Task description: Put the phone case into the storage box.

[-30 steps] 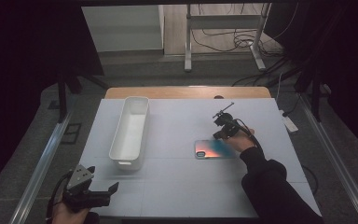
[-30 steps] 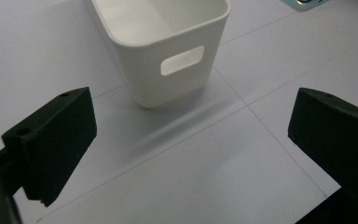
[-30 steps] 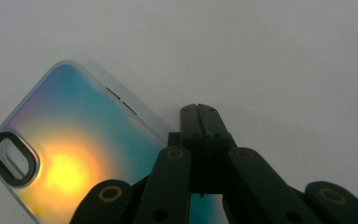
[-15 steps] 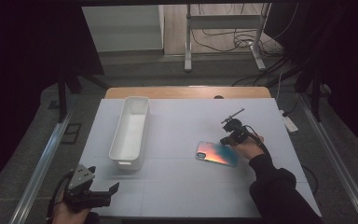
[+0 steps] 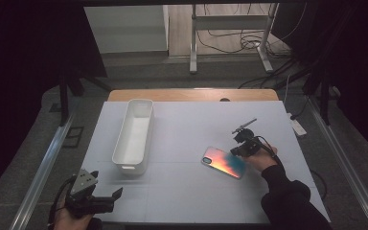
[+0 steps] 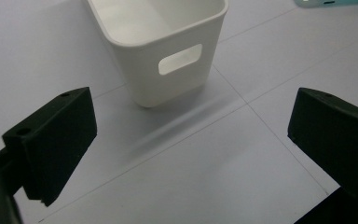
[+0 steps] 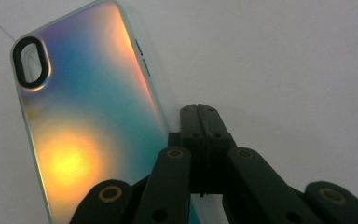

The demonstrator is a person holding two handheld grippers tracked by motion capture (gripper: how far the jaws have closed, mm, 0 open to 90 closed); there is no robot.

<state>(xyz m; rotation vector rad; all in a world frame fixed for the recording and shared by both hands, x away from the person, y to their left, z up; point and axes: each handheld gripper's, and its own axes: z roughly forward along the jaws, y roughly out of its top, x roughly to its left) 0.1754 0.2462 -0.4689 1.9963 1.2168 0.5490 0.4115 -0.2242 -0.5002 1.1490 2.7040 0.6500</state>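
Observation:
An iridescent phone case (image 5: 223,162) lies flat on the white table, camera cutout toward the bin; its blue-to-orange back (image 7: 88,116) faces up. My right gripper (image 5: 235,152) is at the case's right long edge, jaws pressed flat together (image 7: 200,111) with nothing visible between them, tips just beside the rim. A hand holds it from the lower right. My left gripper (image 5: 106,184) rests at the table's near left corner, open wide (image 6: 191,140), facing the bin's short end from a distance. A corner of the case (image 6: 335,2) shows at the top of the left gripper view.
A long white plastic bin (image 5: 141,101) stands left of centre, its handle cutout (image 6: 180,59) facing my left gripper. The white tabletop (image 5: 196,201) lies on a wooden table; metal rails run along both sides, with cables and a stand behind.
The right gripper has slid to the right and toward the person. The phone case has turned with it, its right end swinging nearer. The left gripper has stayed put.

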